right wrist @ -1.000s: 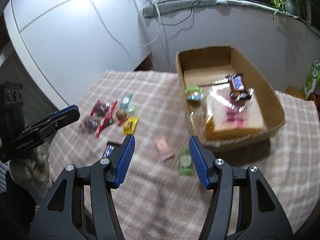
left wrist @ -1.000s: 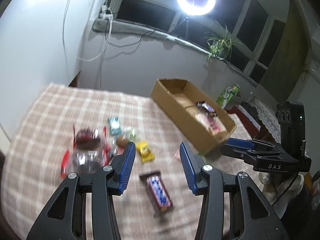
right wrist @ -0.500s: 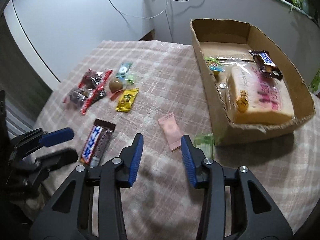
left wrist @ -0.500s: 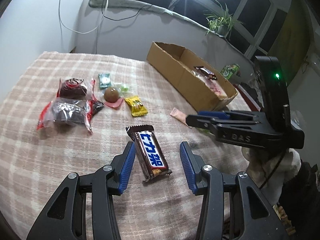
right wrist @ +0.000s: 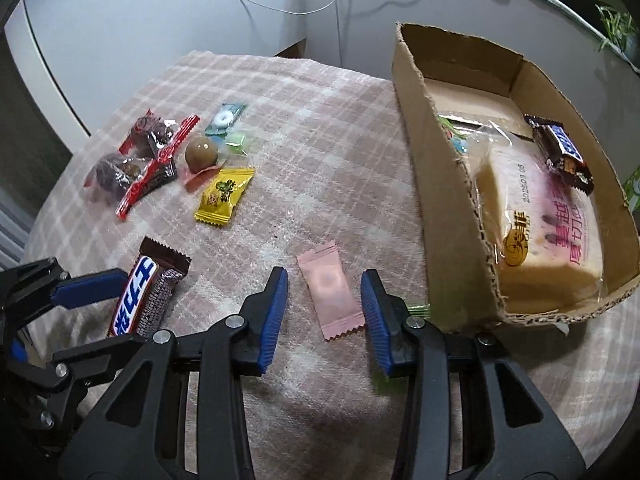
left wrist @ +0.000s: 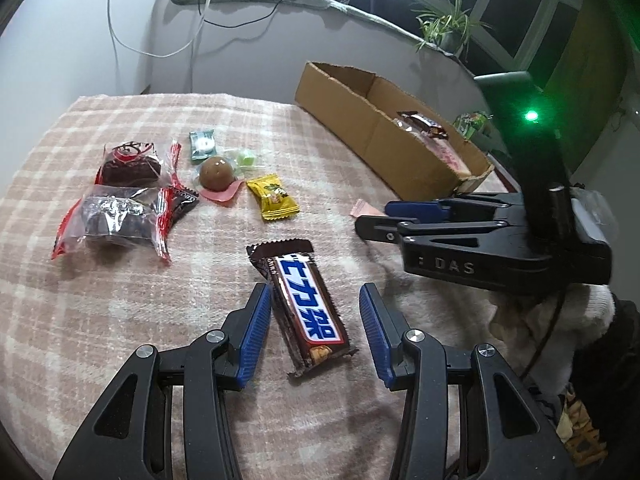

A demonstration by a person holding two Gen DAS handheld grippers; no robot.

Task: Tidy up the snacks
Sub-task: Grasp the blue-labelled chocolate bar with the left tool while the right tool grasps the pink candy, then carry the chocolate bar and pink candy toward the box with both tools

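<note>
Nearest to us, the left gripper (left wrist: 316, 336) stands released, its jaws spread on either side of the chocolate bar (left wrist: 304, 308), which lies flat on the plaid cloth (left wrist: 100, 320); the left pad seems to touch the wrapper's edge, the right pad is apart from it; nothing is gripped yet. Our right gripper (right wrist: 324, 312) is likewise released, its jaws flanking the pink sachet (right wrist: 330, 292) without touching it; just beyond its right finger a green wrapper (right wrist: 418, 310) peeks out at the foot of the box (right wrist: 452, 216).

Farther off, on the cloth, lie the yellow candy (right wrist: 224, 196), the brown ball (right wrist: 201, 153) on its pink wrapper, a pale green sweet (right wrist: 236, 140), a teal packet (right wrist: 224, 118), and two red-edged cake packs (right wrist: 136, 160), all close together and well apart from the box.

Farthest, inside the box, we see a wrapped loaf (right wrist: 548, 216), a second chocolate bar (right wrist: 560, 152) resting at its far end, and a small blue-green sweet (right wrist: 456, 140) against the near wall.

We judge the sorting well short of half done: three things are boxed; about nine are left on the cloth; the bar and the sachet look to be next, each needing the jaws to close before it is carried across to the box.
</note>
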